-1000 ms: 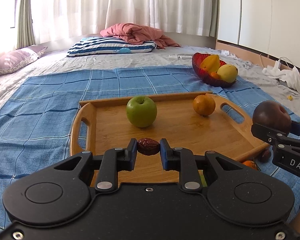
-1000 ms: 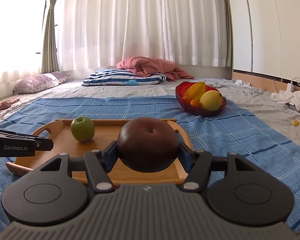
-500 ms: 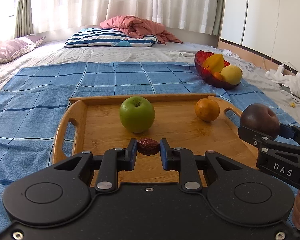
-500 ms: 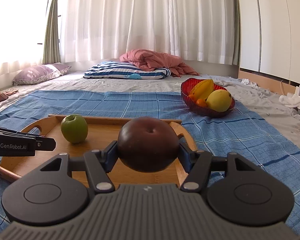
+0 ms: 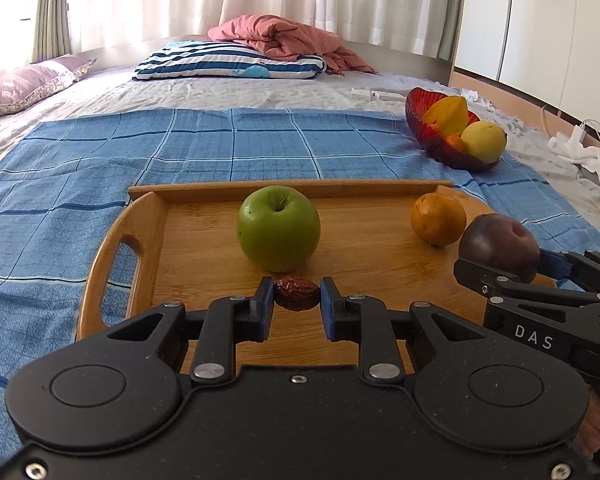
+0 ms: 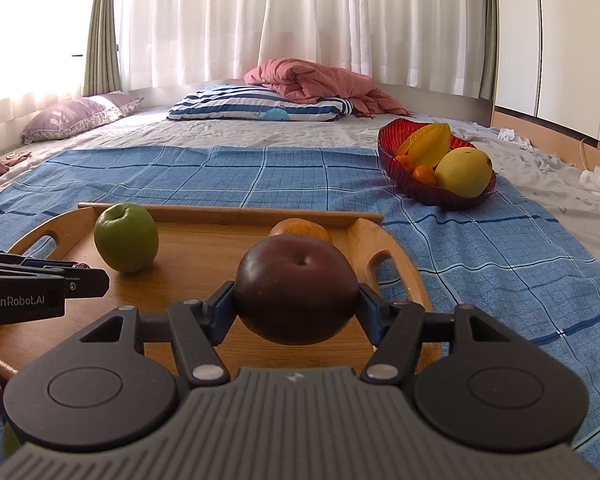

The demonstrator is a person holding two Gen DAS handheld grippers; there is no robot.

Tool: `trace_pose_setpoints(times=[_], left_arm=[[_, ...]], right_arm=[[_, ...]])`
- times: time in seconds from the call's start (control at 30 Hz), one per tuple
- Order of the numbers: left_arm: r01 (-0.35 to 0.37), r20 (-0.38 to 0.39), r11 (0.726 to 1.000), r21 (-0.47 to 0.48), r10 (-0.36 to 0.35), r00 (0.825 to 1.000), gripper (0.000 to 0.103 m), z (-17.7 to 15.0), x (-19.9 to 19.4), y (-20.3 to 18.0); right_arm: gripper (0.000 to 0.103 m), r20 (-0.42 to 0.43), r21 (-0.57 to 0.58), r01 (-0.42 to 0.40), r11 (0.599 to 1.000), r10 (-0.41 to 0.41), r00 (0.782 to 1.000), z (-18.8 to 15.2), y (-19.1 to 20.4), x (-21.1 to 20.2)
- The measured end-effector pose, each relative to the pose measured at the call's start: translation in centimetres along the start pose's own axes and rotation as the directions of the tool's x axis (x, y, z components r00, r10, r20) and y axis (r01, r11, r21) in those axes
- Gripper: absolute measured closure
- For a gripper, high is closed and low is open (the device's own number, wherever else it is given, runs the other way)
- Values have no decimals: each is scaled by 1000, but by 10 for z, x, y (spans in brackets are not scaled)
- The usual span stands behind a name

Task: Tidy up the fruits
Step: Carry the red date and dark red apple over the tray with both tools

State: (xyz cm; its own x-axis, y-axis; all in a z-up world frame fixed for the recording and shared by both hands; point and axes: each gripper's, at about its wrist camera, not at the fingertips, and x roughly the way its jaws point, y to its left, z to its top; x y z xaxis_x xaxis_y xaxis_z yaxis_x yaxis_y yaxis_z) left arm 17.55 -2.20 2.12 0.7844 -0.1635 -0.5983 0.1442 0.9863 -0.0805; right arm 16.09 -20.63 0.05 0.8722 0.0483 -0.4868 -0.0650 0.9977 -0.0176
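A bedroom with white curtains behind a wide bed; a blue checked cloth covers the near part of it, with a striped pillow and a crumpled pink blanket at the far end. On the cloth sits a wooden tray with cut-out handles. Beyond it to the right, well apart, a red glass bowl holds a starfruit, a yellow fruit and small orange ones.

On the tray a green apple stands near the middle, and an orange fruit lies toward the right handle. The right gripper hangs over the tray's right side, its jaws clamped on the two sides of a dark red-brown round fruit — stem dimple up. The left gripper is low over the tray's near edge, just in front of the apple, its jaws pinching a small wrinkled dried date — the smallest thing here.
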Motion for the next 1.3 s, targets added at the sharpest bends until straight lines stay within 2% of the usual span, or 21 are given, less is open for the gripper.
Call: trace_pose_setpoints(times=[0.43,1.3], left_arm=[[-8,-26,1000,-20,7,1000,80,0,19,2],[-68,-28,997,38,69,997,80,-2,31,0]], right_arm=[[38,-44,6,2,1000,-2,999,-1,-2,16],[37,-79,9,6,1000,-5,997,-2,0,25]])
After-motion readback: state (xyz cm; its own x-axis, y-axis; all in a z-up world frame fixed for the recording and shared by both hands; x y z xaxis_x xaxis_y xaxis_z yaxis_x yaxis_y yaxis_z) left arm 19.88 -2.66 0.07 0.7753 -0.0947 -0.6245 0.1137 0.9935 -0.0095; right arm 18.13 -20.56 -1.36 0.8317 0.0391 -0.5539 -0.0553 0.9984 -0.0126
